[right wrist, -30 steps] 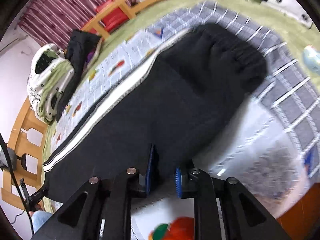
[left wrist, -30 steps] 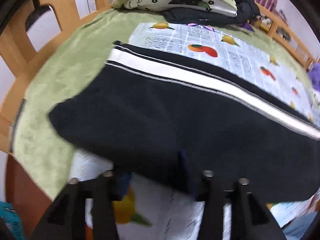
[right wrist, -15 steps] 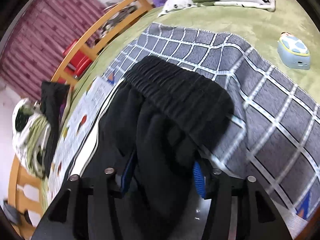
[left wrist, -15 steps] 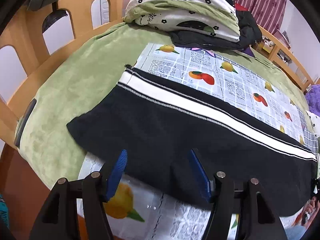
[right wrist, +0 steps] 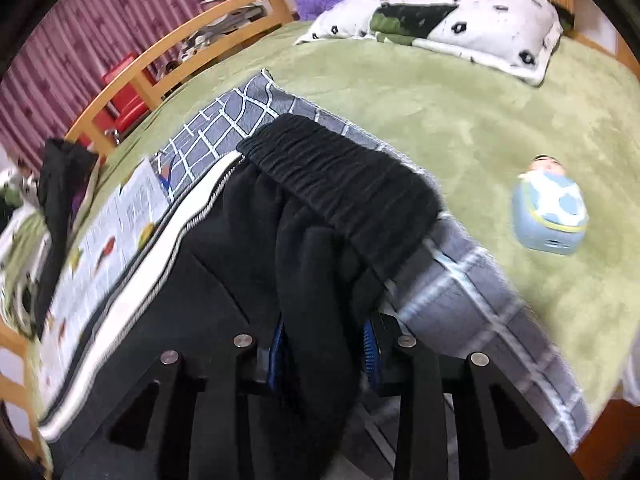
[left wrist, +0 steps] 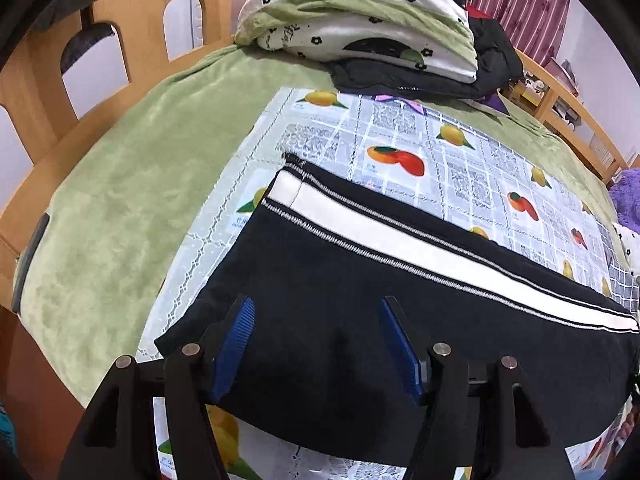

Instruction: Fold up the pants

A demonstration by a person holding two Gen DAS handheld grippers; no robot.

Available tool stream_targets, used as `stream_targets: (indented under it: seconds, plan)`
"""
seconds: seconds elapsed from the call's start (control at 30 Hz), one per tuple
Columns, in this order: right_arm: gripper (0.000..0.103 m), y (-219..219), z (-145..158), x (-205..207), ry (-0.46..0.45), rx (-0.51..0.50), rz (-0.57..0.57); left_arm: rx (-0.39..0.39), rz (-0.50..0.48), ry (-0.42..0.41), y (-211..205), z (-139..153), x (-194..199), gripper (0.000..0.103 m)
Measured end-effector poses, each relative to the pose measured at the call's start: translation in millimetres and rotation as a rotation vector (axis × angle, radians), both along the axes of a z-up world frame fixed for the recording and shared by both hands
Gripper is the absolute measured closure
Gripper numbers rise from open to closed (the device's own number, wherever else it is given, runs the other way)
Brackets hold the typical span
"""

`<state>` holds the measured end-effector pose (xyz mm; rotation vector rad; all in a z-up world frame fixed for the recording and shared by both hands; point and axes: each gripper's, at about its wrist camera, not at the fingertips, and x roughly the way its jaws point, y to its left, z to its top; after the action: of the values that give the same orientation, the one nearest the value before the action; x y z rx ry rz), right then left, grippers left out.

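Left wrist view: black white-striped pants [left wrist: 360, 280] lie flat under the gaping left tool [left wrist: 316, 340]; right tool [right wrist: 324, 344] seemingly pinches their fabric.

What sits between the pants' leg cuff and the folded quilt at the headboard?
In the left wrist view, only the fruit-print cloth lies between the pants cuff and the folded quilt, plus a dark jacket under the quilt.

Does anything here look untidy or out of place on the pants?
Yes. Near the waistband, the pants are bunched into a thick ridge between the right gripper fingers, while the leg end lies flat.
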<state>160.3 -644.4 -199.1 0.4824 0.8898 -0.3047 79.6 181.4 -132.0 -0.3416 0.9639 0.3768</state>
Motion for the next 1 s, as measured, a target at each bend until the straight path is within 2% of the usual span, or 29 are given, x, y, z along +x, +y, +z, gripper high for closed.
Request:
stream_targets:
  seconds: [0.1, 0.17, 0.3, 0.43, 0.53, 0.77, 0.9, 1.0]
  plan:
    - [0.068, 19, 27, -23, -0.005, -0.164, 0.018, 0.013, 0.002, -0.001, 7, -4, 0, 0.041]
    - [0.068, 32, 44, -33, -0.019, -0.217, 0.047, 0.021, -0.025, -0.007, 12, -3, 9, 0.041]
    - [0.068, 63, 75, -28, -0.054, -0.213, 0.124, 0.076, -0.053, 0.001, 21, 2, 33, 0.041]
    - [0.065, 118, 86, -14, -0.090, -0.176, 0.253, 0.058, -0.069, 0.000, 30, 2, 55, 0.041]
    - [0.061, 163, 81, 12, -0.093, -0.153, 0.380, 0.065, -0.081, 0.009, 34, -2, 69, 0.041]
    - [0.057, 266, 50, 96, -0.028, -0.224, 0.677, 0.047, -0.099, 0.002, 46, -10, 96, 0.041]
    - [0.057, 312, 29, 132, 0.013, -0.262, 0.843, 0.092, -0.080, 0.019, 59, -14, 104, 0.041]
    - [0.056, 338, 11, 145, 0.057, -0.295, 0.968, 0.082, -0.063, 0.029, 72, -21, 108, 0.041]
